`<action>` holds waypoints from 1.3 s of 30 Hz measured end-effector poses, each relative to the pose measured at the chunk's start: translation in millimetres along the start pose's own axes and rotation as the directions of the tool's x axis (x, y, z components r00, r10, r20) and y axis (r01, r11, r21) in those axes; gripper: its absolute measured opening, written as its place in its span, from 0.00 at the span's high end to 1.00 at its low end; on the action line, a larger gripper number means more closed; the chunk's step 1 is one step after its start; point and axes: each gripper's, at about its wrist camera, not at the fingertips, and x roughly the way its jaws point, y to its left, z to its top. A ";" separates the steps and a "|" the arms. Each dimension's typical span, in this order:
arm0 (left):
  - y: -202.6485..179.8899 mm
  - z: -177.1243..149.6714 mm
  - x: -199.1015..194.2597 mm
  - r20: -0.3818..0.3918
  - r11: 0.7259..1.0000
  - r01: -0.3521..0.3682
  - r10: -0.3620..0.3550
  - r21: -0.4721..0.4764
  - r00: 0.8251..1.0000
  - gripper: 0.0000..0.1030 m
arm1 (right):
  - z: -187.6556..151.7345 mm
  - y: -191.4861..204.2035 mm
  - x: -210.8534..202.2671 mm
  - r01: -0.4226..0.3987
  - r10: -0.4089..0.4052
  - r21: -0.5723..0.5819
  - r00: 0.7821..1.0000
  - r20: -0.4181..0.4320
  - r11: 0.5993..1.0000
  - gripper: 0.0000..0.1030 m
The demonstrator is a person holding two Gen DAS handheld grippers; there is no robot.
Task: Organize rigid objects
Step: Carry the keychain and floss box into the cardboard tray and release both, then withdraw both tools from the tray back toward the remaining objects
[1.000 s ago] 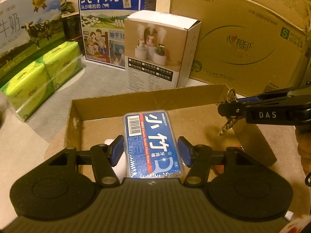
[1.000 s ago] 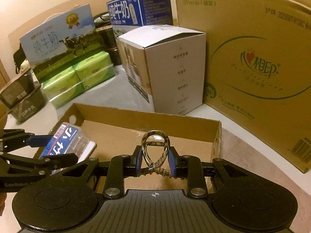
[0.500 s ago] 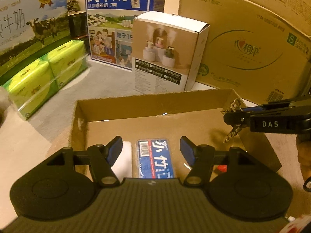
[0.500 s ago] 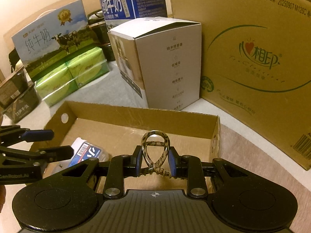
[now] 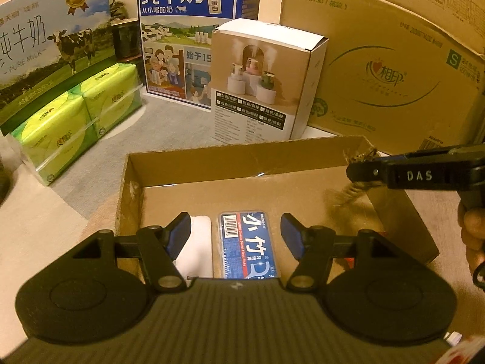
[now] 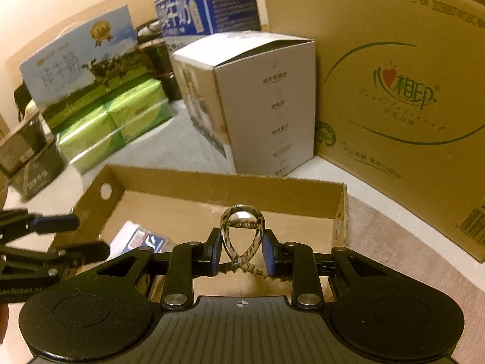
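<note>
An open shallow cardboard box [image 5: 242, 160] lies in front of me. A blue dental floss pick box [image 5: 247, 245] lies flat on its floor beside a white object [image 5: 197, 245]. My left gripper [image 5: 235, 232] is open and empty above them. My right gripper [image 6: 242, 250] is shut on a patterned metal hair clip [image 6: 242, 233] and holds it over the box's right part. In the left wrist view the right gripper [image 5: 363, 170] comes in from the right with the clip [image 5: 357, 156]. The floss box also shows in the right wrist view [image 6: 142, 236].
Behind the cardboard box stand a white humidifier carton [image 5: 263, 82], a blue milk carton [image 5: 188, 30], a second milk carton [image 5: 51, 54], green tissue packs [image 5: 78, 121] and a large brown shipping carton [image 5: 394, 60]. A small red thing [image 5: 348, 262] lies in the box's near right.
My left gripper opened and let the floss box drop onto the box floor, then stayed above it. The right gripper with the clip moved slightly forward over the box.
</note>
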 end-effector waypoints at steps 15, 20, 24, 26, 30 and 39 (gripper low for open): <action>-1.1 -10.4 -12.7 -0.009 1.000 -0.020 0.020 -0.004 1.000 0.36 | -3.8 -2.2 -22.5 0.022 -0.023 0.015 0.999 0.040 1.000 0.24; -5.0 -14.7 -29.6 -0.001 1.000 -0.028 0.028 -0.008 1.000 0.36 | -8.8 6.5 -39.6 0.028 -0.028 -0.001 0.998 0.054 1.000 0.24; -9.1 -18.8 -46.7 0.008 0.999 -0.031 0.031 -0.014 0.999 0.36 | -15.8 11.7 -55.6 0.035 -0.035 0.001 0.998 0.056 0.999 0.24; -11.1 -21.2 -56.4 0.013 0.999 -0.033 0.033 -0.016 0.999 0.36 | -20.6 14.3 -65.1 0.038 -0.038 0.001 0.998 0.058 0.999 0.24; -16.3 -26.6 -76.7 0.029 0.999 -0.038 0.038 -0.019 0.999 0.36 | -30.8 18.7 -85.9 0.037 -0.038 0.011 0.997 0.065 0.999 0.24; -25.2 -53.8 -123.7 0.057 0.998 -0.047 0.049 -0.040 0.997 0.36 | -57.0 24.5 -133.2 0.041 -0.044 0.030 0.995 0.090 0.999 0.24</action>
